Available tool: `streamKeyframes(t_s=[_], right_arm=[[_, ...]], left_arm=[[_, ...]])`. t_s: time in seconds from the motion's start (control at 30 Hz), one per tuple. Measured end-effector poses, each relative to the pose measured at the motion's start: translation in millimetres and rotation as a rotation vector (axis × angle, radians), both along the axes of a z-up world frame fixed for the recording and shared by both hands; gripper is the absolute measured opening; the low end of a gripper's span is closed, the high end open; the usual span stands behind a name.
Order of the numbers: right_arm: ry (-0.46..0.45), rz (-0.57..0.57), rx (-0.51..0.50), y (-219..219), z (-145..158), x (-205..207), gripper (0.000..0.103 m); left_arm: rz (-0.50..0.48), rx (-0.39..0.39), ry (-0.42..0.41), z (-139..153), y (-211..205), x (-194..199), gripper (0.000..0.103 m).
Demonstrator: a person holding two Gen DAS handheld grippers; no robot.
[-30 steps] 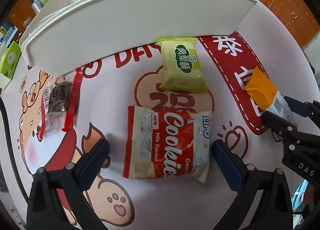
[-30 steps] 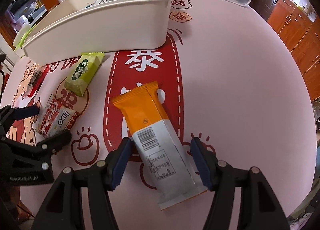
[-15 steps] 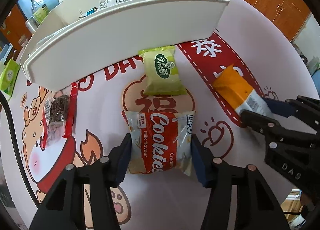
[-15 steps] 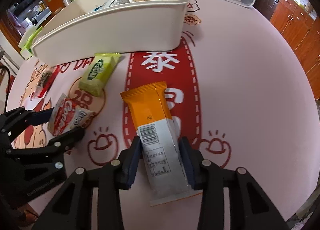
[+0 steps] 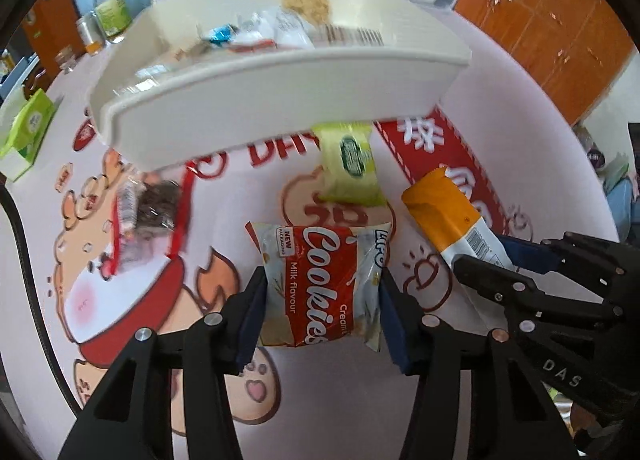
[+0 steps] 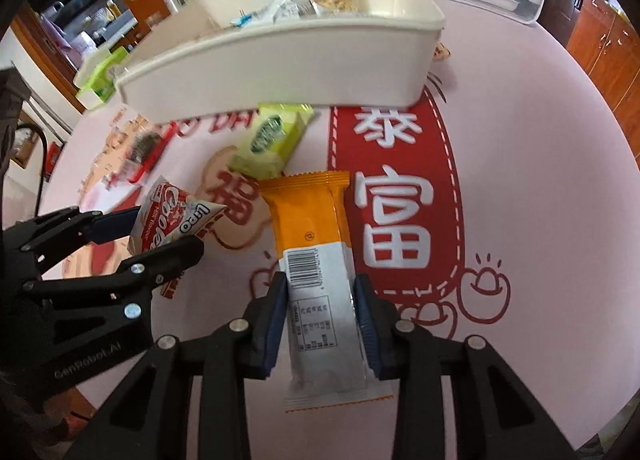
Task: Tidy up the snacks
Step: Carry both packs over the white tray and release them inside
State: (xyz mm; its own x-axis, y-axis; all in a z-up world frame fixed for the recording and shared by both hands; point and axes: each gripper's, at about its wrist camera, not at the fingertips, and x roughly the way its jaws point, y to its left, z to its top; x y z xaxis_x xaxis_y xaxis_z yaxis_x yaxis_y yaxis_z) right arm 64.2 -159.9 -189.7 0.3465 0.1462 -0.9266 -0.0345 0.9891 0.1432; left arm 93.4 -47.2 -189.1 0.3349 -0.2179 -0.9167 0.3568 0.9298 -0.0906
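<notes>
**Crinkly foil packets clamped in both tools**

Glossy red-and-white cookie packet [image 5: 320,284], pillow-shaped and puffy, pinched across its short width between the blue rubber pads of the left tool [image 5: 322,308], jaws closing on its creased sides. Long axis pointing straight ahead along the fingers, toward the bin; printed lettering running the same way. Raised off the tabletop [image 6: 540,164] in the right wrist view, corner tilted upward.

Slim, flat orange-and-white wrapper [image 6: 320,260], long and rectangular with serrated crimped ends, squeezed at its white barcode half by the right tool [image 6: 320,312], pads pressed shut against both edges. Orange end aimed away from the tool, toward the bin; white end trailing back between the black fingers.

Smooth off-white plastic bin [image 5: 280,100], rounded corners and thick rim, holding several wrappers, blurred. Just in front of its wall, a soft lime-green packet [image 5: 350,164] lying flat. Left of it, a clear packet with red edges [image 5: 152,216], dark contents, blurred. Pink tabletop cover printed with red cartoon figures and white characters.
</notes>
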Motion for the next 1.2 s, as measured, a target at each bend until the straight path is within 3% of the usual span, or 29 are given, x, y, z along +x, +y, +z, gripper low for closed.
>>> streamKeyframes(t_s=[0.2, 0.43, 0.73, 0.93, 1.2], right_arm=[[-0.097, 0.000, 0.047, -5.0, 40.0, 12.3, 0.034], [-0.267, 0.031, 0.053, -0.5, 102.4, 43.3, 0.034], [-0.481, 0.025, 0.027, -5.6, 185.3, 101.4, 0.034], [-0.548, -0.017, 0.054, -12.3, 218.3, 142.6, 0.035], [-0.558, -0.021, 0.026, -7.7, 222.0, 174.2, 0.035]], left_arm=[[0.030, -0.056, -0.105, 54.3, 18.6, 20.6, 0.051], [0.065, -0.078, -0.292, 129.2, 30.9, 63.3, 0.051], [0.100, -0.104, -0.392, 204.7, 34.8, 129.4, 0.051], [0.101, -0.100, -0.409, 223.3, 31.7, 161.4, 0.051], [0.106, -0.084, -0.396, 216.0, 25.9, 187.4, 0.053]])
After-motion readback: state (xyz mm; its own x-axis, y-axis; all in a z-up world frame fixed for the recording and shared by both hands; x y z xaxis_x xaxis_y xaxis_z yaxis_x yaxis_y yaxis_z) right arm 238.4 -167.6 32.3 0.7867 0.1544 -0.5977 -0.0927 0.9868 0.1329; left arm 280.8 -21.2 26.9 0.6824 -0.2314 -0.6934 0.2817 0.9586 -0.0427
